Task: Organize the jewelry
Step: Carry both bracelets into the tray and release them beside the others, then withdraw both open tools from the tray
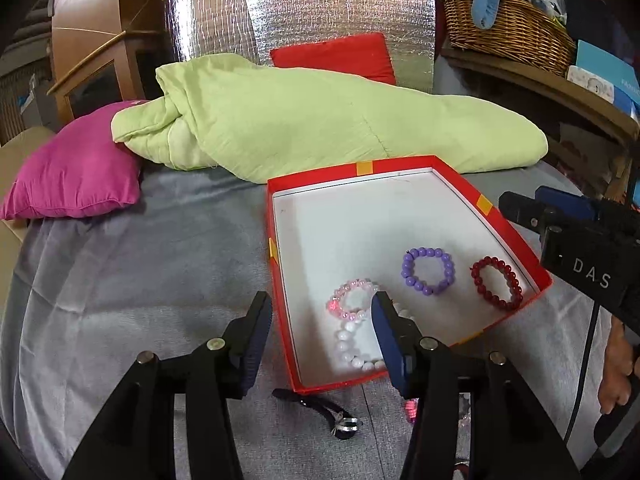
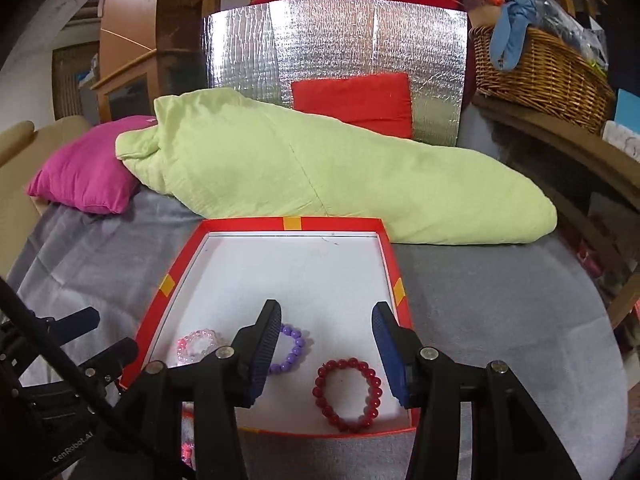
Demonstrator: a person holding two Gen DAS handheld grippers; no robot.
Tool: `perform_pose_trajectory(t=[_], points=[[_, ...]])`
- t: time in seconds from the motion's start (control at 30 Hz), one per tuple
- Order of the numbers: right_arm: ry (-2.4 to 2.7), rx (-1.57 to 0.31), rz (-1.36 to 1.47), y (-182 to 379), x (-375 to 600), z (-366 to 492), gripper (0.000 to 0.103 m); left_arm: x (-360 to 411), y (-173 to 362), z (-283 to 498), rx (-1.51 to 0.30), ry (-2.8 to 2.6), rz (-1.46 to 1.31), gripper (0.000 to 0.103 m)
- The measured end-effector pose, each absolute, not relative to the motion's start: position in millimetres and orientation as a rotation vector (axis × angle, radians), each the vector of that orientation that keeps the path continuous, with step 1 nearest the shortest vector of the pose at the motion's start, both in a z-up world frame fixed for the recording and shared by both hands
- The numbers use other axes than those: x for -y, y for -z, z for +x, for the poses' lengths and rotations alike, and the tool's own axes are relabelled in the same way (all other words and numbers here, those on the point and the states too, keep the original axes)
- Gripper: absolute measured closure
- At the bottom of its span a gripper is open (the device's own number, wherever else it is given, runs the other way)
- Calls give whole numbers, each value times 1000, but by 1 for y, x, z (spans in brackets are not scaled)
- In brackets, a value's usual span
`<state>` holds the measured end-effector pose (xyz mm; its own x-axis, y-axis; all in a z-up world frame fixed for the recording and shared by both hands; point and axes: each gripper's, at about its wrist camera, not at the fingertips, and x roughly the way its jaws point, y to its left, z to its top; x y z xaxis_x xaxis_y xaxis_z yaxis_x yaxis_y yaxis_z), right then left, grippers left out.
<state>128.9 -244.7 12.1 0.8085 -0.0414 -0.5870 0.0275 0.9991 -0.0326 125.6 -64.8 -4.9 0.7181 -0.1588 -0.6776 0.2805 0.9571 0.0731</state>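
Observation:
A red box with a white floor (image 1: 352,232) (image 2: 296,276) lies on the grey bedspread. In it lie a pink bead bracelet (image 1: 352,298) (image 2: 196,346), a white bead bracelet (image 1: 352,346), a purple one (image 1: 427,271) (image 2: 290,350) and a dark red one (image 1: 496,282) (image 2: 347,394). My left gripper (image 1: 322,308) is open and empty, straddling the box's left wall near the pink and white bracelets. My right gripper (image 2: 326,316) is open and empty above the dark red bracelet; it also shows in the left wrist view (image 1: 568,236).
A dark hair tie or cord (image 1: 320,412) and small pink items (image 1: 412,410) lie on the bedspread in front of the box. A green quilt (image 1: 320,120), a magenta pillow (image 1: 76,168) and a red cushion (image 1: 336,58) lie behind. A wicker basket (image 1: 508,20) stands on the right shelf.

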Motion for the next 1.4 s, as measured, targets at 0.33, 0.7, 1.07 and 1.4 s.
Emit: perform_pose_trajectory(t=[0.33, 0.7, 1.07, 1.4], points=[[70, -580, -77, -24, 235, 118, 52, 54, 3, 127, -730, 227, 156, 50], [59, -545, -95, -36, 224, 107, 52, 45, 4, 127, -738, 209, 150, 50], [55, -534, -122, -38, 214, 101, 52, 40, 2, 124, -735, 201, 151, 50], [49, -534, -137, -37, 209, 95, 52, 32, 1, 121, -734, 192, 159, 50]])
